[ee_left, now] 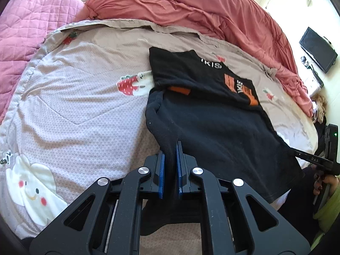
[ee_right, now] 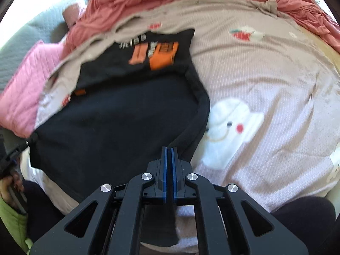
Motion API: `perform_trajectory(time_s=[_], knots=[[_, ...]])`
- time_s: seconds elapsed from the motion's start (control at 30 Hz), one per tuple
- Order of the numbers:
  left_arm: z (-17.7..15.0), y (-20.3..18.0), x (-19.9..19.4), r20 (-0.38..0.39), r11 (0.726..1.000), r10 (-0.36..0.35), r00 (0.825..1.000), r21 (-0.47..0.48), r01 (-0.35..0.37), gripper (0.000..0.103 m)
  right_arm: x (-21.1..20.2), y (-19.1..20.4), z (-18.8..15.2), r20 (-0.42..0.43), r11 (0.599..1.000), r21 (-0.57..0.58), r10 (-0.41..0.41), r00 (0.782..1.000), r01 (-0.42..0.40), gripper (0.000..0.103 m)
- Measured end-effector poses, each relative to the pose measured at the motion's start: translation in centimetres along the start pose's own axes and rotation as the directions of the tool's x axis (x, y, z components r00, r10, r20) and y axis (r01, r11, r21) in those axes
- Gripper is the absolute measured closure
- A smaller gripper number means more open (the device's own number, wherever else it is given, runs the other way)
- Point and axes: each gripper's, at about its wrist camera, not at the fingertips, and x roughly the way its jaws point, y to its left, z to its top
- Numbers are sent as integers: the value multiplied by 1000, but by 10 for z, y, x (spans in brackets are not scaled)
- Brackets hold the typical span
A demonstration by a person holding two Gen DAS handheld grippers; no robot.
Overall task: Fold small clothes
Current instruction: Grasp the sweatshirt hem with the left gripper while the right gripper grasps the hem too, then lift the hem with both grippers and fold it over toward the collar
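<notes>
A small black T-shirt (ee_left: 212,114) with orange and white print lies on the bed, its printed part folded over at the far end. My left gripper (ee_left: 170,148) is shut on the shirt's near left corner, and black cloth runs between its blue pads. In the right wrist view the same T-shirt (ee_right: 119,114) spreads out to the left. There my right gripper (ee_right: 169,149) is shut on the near right corner, with a thin fold of cloth pinched between the pads. Each gripper also shows at the edge of the other's view: the right gripper (ee_left: 295,153) and the left gripper (ee_right: 31,139).
The bed sheet (ee_left: 80,110) is beige with strawberry and white cartoon patches. A coral duvet (ee_left: 191,10) is heaped along the far side and a pink quilt (ee_left: 27,29) lies at the left. A dark monitor (ee_left: 317,50) stands at the far right. A green sleeve (ee_right: 10,218) is visible.
</notes>
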Motion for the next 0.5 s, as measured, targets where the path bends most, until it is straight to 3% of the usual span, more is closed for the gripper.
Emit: perform_trajectory(time_s=[0.2,0.33,0.43,0.5], knots=[[7,2,2,18,1000,-2,1000,-9,2,100,-1,-13,13,35,999,38,6,999,-7,100],[6,3,6,0,1000,8,1000,-2,-8,100,6,-25,7,-35,999,51,-4,999,6,97],[0,7,14,-41,1000,30,999,-4,-30,100,15,-32,-2,-111,995,92,-38,993,48,79],[-4,10,19,-66,999,35,997,-13,-36,100,19,-33,-7,-142,993,96,-49,989,63,74]])
